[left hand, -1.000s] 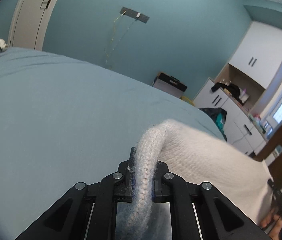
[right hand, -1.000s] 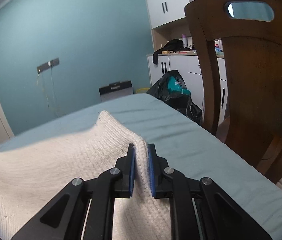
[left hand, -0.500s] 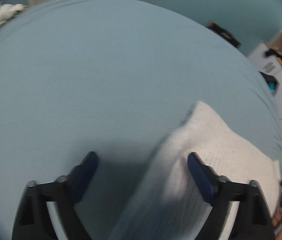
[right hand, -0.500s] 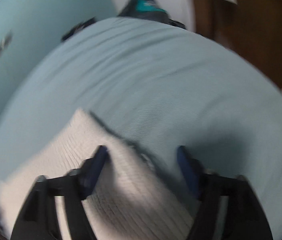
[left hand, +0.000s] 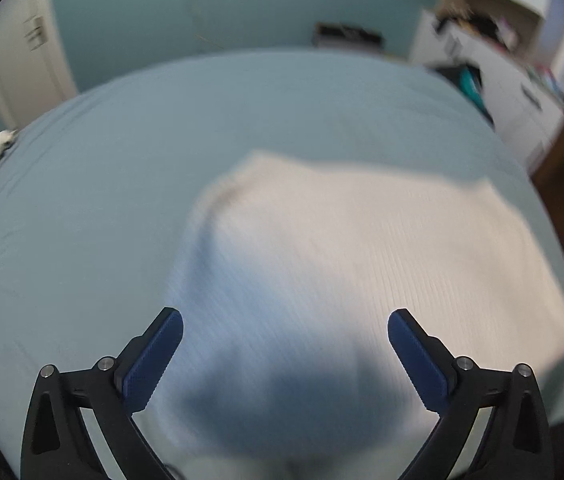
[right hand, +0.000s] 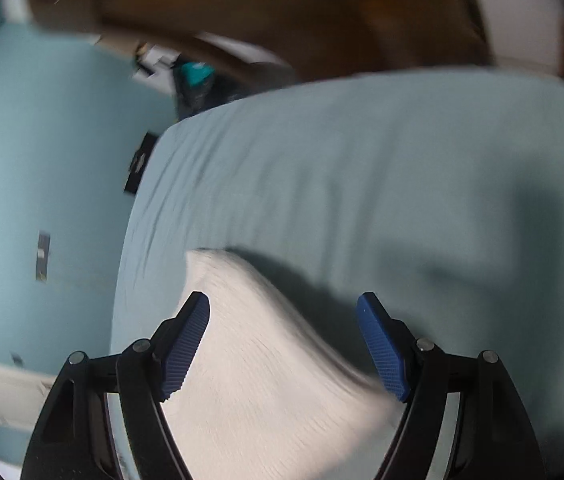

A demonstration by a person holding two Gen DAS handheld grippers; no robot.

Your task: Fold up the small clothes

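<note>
White knit garment [left hand: 342, 248] flat on blue bed [left hand: 101, 200], my left tool [left hand: 285, 354] just spread wide, holding nothing, my right tool [right hand: 284, 346] well apart, garment corner loose between its pads

The white knitted garment [left hand: 362, 248] lies spread on the pale blue sheet [left hand: 121, 184], well short of its far edge. Its fabric is a fine ribbed knit, cream-white, and looks thick and soft. In the left wrist view it forms a broad, roughly four-sided shape with rounded corners, its near part in shadow. In the right wrist view one corner [right hand: 217, 268] points away and sits slightly raised, casting a dark shadow on the sheet beside it. Both views are blurred, so finer detail cannot be made out.
</note>
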